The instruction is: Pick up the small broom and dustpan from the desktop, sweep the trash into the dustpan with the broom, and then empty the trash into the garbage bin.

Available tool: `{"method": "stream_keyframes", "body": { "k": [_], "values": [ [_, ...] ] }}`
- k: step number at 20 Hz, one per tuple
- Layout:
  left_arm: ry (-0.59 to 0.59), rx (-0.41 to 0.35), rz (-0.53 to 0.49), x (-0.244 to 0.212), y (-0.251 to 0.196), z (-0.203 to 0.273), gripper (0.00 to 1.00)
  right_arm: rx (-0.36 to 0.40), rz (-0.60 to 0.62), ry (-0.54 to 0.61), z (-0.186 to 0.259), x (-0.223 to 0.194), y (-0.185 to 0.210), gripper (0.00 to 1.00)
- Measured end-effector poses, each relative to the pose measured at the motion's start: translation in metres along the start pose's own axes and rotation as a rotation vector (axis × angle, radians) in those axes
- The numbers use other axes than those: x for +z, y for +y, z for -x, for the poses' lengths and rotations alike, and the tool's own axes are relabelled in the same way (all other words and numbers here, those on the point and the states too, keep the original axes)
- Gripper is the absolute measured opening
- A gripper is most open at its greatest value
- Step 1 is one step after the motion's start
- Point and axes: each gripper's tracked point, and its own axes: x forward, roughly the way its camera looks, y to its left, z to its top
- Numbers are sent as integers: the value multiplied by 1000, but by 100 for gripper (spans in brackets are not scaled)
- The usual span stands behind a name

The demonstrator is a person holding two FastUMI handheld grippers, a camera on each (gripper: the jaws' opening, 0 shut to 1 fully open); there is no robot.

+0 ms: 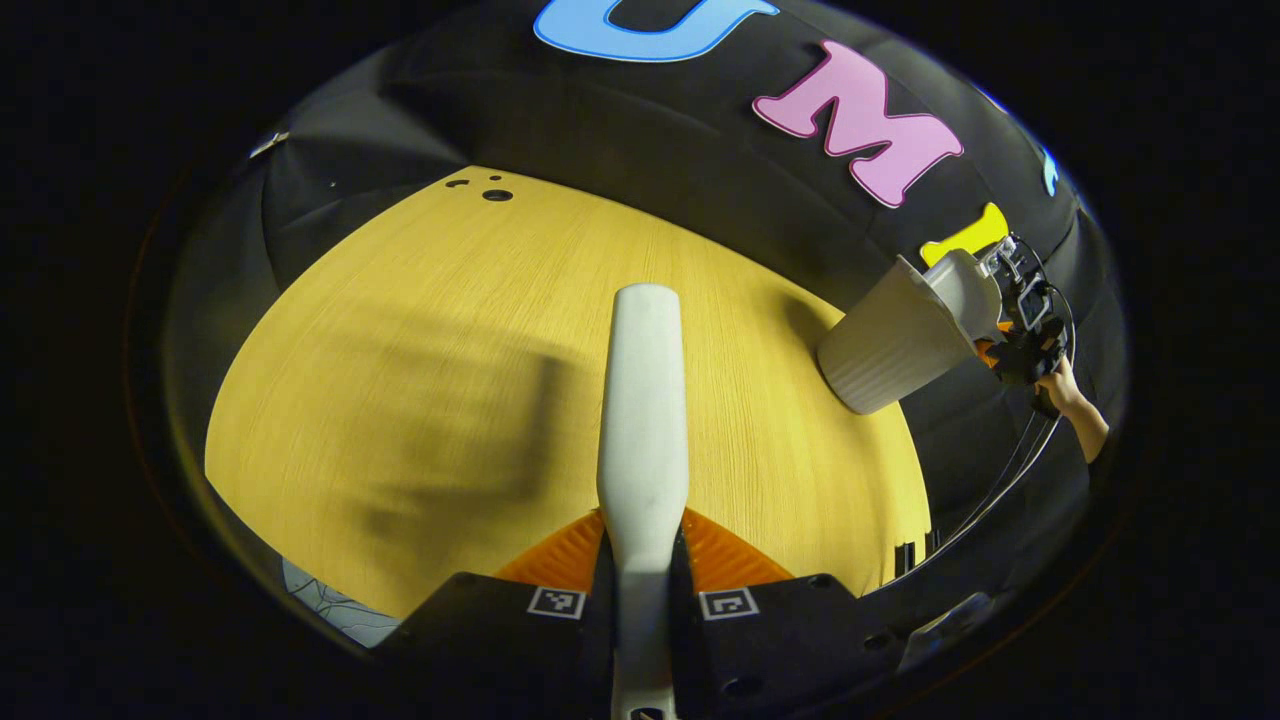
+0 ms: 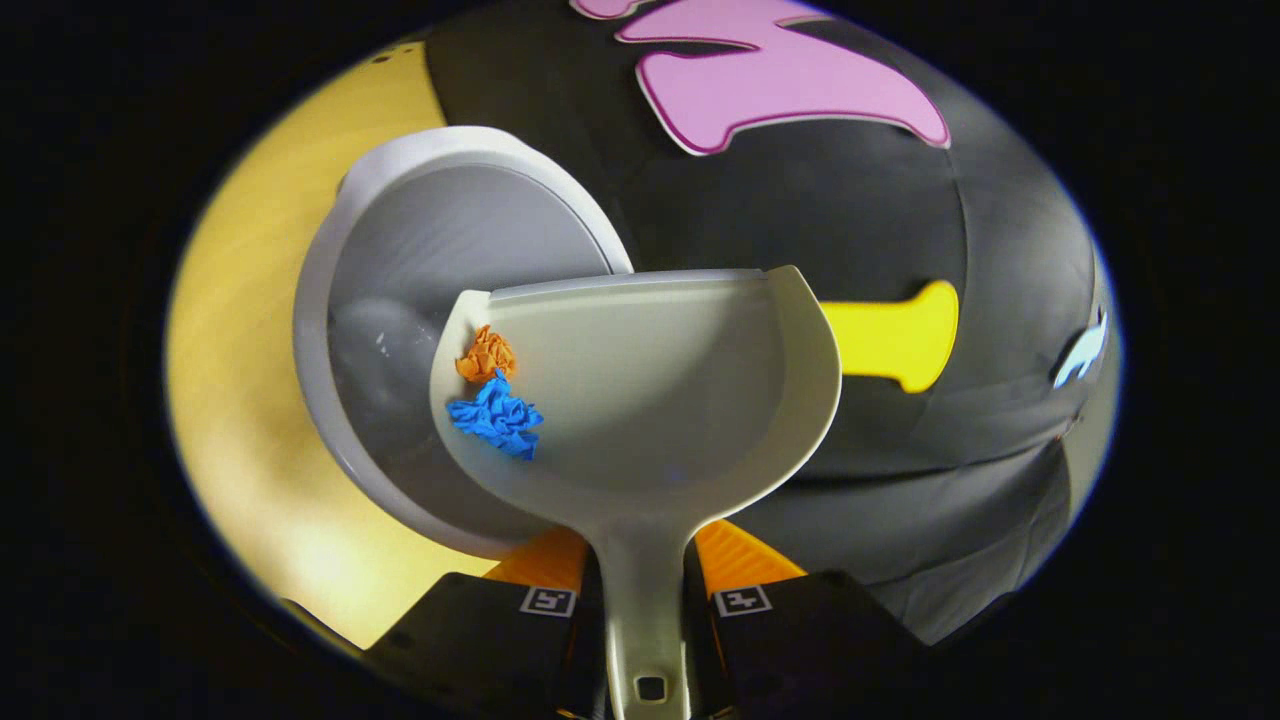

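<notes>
Here the right claw (image 2: 645,585) pinches the pale plastic dustpan (image 2: 650,400) handle, tilted over the white round bin (image 2: 400,210); the left claw (image 1: 643,560) pinches the white broom handle (image 1: 645,400).

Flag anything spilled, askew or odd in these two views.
Nothing is spilled. The dustpan, held in the right tongs, is tilted toward the garbage bin, with the orange scrap and blue scrap bunched at its lower edge, not yet in. The left tongs hold the broom handle over the desktop.
</notes>
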Motion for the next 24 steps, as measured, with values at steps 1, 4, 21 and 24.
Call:
{"method": "stream_keyframes", "body": {
  "k": [1,4,21,24],
  "values": [
    [4,0,2,0,0,0,26,-22,37,-10,6,5,-2,35],
    [11,12,-5,-1,1,-1,27,-73,133,-14,16,8,-10,35],
    [24,16,-32,0,-12,-3,27,0,45,-14,18,10,-14,35],
    [6,35,-23,9,-9,2,27,100,-168,12,18,8,-16,37]
  ]
}}
